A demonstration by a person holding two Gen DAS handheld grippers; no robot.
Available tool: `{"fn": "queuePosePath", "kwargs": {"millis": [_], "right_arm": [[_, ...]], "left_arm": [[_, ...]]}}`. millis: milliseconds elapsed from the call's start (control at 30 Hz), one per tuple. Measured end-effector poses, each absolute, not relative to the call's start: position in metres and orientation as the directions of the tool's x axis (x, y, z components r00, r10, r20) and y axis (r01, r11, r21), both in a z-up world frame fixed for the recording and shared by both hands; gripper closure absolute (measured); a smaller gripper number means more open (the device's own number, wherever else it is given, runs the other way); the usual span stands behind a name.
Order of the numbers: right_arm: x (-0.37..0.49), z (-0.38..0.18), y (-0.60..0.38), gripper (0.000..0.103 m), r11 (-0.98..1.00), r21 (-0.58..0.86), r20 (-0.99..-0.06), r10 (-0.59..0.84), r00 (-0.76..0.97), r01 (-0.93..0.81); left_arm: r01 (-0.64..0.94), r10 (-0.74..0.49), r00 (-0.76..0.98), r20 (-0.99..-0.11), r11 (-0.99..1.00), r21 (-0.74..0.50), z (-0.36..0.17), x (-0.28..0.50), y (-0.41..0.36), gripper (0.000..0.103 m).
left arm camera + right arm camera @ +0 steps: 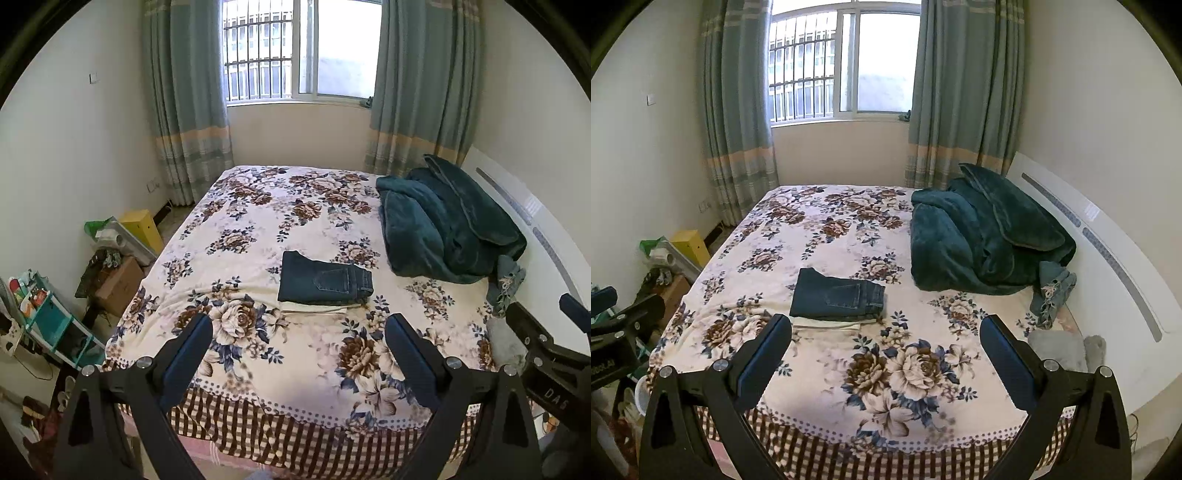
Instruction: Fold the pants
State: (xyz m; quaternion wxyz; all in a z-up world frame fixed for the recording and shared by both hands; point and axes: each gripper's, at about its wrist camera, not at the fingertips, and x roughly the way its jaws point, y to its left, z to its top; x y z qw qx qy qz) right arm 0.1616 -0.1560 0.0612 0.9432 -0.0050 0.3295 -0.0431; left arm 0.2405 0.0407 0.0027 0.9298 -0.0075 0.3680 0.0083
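Dark blue jeans [325, 282] lie folded in a neat rectangle on a folded cream garment [314, 308], in the middle of the floral bedspread [258, 221]. They also show in the right wrist view [838, 295]. My left gripper [299, 325] is open and empty, held above the foot of the bed, short of the stack. My right gripper [886, 328] is open and empty, beside the left one, also short of the stack. The right gripper's body shows at the right edge of the left wrist view [546, 339].
A crumpled teal blanket [443, 225] lies at the right near the white headboard [535, 229]. Light blue ripped jeans [1052, 291] and a grey garment [1060, 350] lie by it. Boxes and a shelf [48, 317] crowd the floor left of the bed. A curtained window [303, 51] is behind.
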Motion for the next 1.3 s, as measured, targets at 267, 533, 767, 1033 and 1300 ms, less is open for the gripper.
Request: {"fn": "queuePosePath", "kwargs": {"millis": [267,533,767,1033,1300], "right_arm": [[0.163,0.077,-0.155,0.0,0.997,-0.042,-0.638,-0.071,0.767,0.058],[0.174,0.083,-0.152,0.0,0.999,-0.027,-0.645,-0.052,0.762,0.045],[0.176,0.088,-0.151,0.0,0.999,-0.013,-0.643,-0.049,0.764,0.053],[0.174,0.093,-0.149,0.0,0.999,-0.004,-0.638,-0.041,0.769,0.05],[0.171,0.095,-0.147,0.0,0.999,-0.006,-0.639,-0.042,0.768,0.049]], "left_arm": [[-0.053,0.028,0.74,-0.672,0.998,-0.017,0.012,0.23,0.05,0.0],[-0.071,0.07,0.727,-0.683,0.997,0.027,0.012,0.23,0.051,0.0],[-0.059,0.06,0.728,-0.683,0.998,0.024,0.018,0.227,0.054,0.0],[-0.044,0.044,0.729,-0.683,0.999,0.016,0.021,0.226,0.053,0.0],[-0.04,0.038,0.729,-0.684,0.999,0.012,0.021,0.227,0.054,0.0]]}}
